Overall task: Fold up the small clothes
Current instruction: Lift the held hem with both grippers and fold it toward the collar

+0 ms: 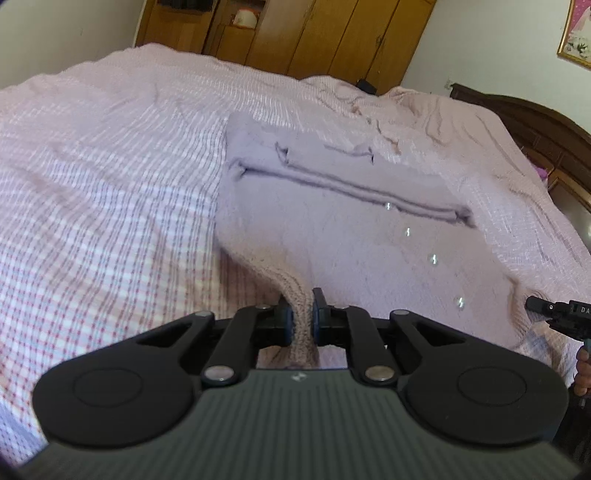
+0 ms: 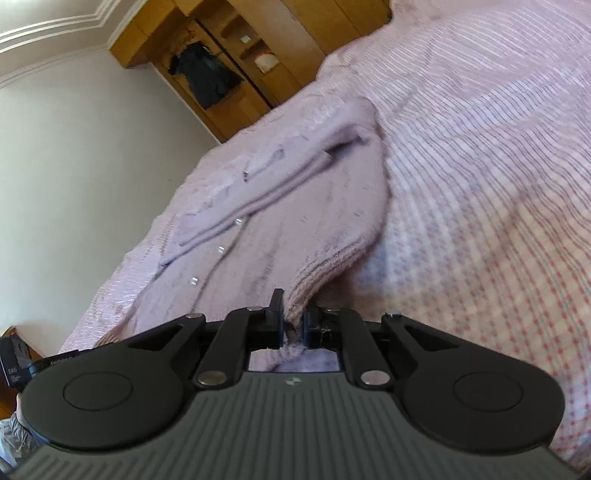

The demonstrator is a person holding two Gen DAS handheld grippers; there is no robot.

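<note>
Evidently both grippers, left point(image 1: 303, 317) and right point(image 2: 293, 326), pinch the cardigan point(image 1: 332, 229) hem at lower centre; lifting should stay level.

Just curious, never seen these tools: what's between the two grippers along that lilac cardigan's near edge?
In the left wrist view, only the cardigan's ribbed hem and lowest button lie between the left gripper and right gripper.

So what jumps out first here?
A fluffy lilac cardigan with shiny buttons lies half folded on a pink checked bedspread. Each black gripper, left and right, pinches a corner of its ribbed hem. Wooden wardrobes stand behind the bed.
</note>
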